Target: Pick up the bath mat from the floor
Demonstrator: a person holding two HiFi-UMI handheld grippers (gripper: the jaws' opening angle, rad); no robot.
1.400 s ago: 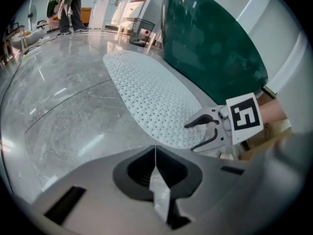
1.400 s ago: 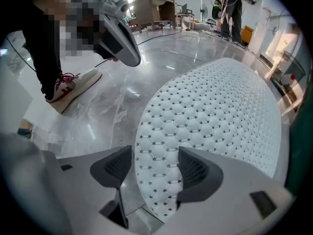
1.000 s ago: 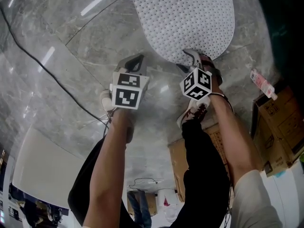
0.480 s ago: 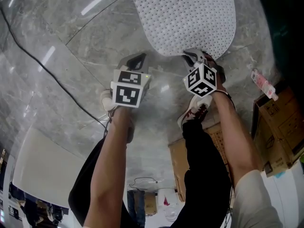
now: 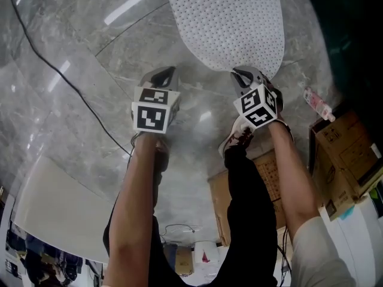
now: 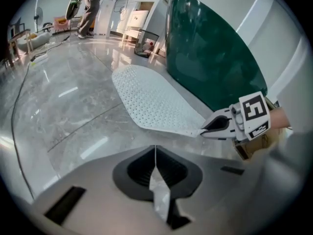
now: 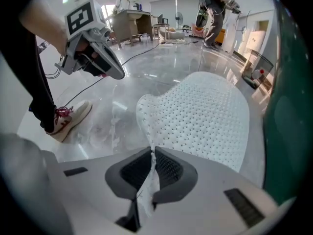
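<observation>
The white perforated bath mat (image 5: 227, 23) lies on the grey marble floor, ahead of both grippers. My right gripper (image 5: 236, 72) is at the mat's near edge, and its jaws are closing. In the right gripper view that edge (image 7: 146, 126) curls up into the right gripper (image 7: 152, 151) and is pinched between the pads. My left gripper (image 5: 169, 70) hovers over bare floor to the left of the mat, shut and holding nothing. The left gripper view shows the mat (image 6: 156, 102) and the right gripper (image 6: 203, 130) at the mat's corner.
A black cable (image 5: 60, 70) runs across the floor at left. Cardboard boxes (image 5: 347, 154) stand at right, with a small pink packet (image 5: 317, 103) beside them. A dark green panel (image 6: 210, 58) borders the mat's far side. The person's shoe (image 7: 68, 119) is near the mat.
The right gripper's jaws have closed on the mat's near edge, which now curls up between them. The left gripper has stayed beside the mat.
</observation>
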